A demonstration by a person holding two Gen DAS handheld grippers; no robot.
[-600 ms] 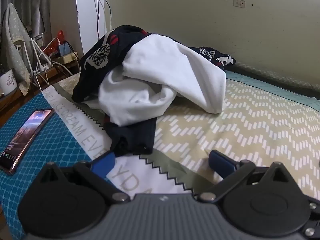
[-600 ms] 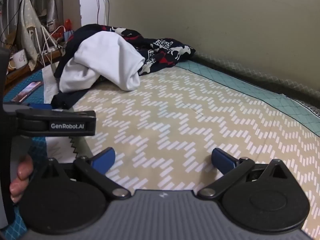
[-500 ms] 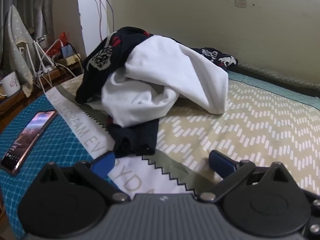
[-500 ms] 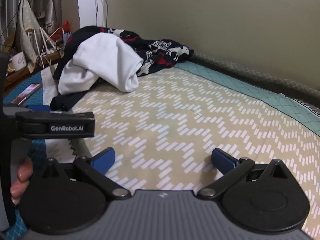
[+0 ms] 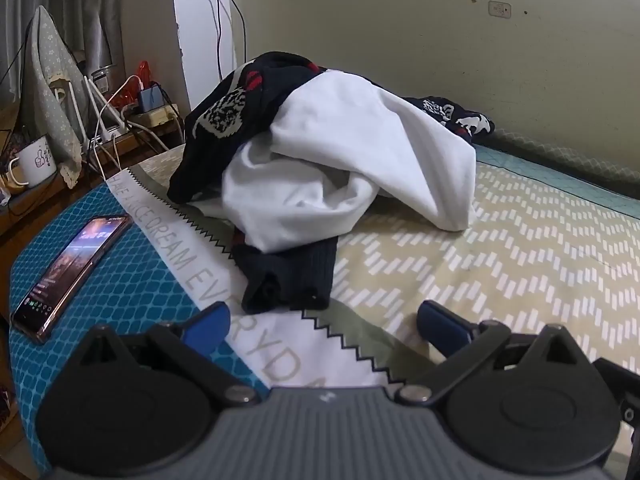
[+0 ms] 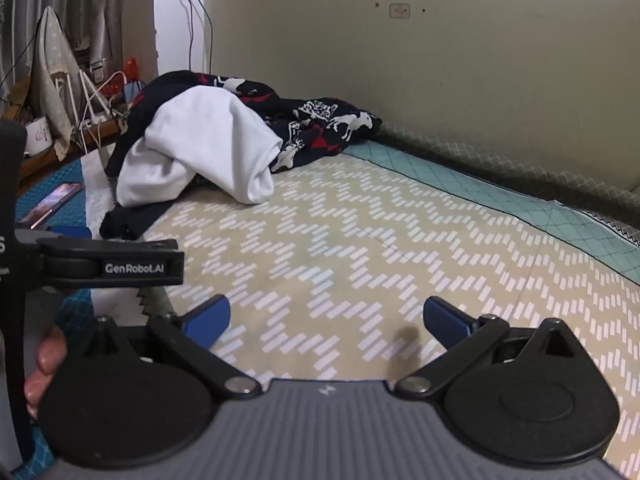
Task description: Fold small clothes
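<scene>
A heap of small clothes lies on the bed: a white garment (image 5: 340,172) on top of a dark patterned one (image 5: 232,120), with a dark ribbed piece (image 5: 292,276) sticking out toward me. My left gripper (image 5: 322,324) is open and empty, just short of the ribbed piece. In the right wrist view the same white garment (image 6: 200,148) and patterned garment (image 6: 320,128) lie far left. My right gripper (image 6: 326,320) is open and empty over bare bedspread. The left gripper's body (image 6: 108,266) shows at its left.
A phone (image 5: 72,268) lies on the blue part of the bedspread (image 5: 132,280) at the left. A side table with a mug (image 5: 34,162), cables and chargers stands beyond. A wall (image 6: 480,80) runs along the bed's far side.
Both grippers have moved slightly forward toward the heap. Both stay open; the clothes have not moved.
</scene>
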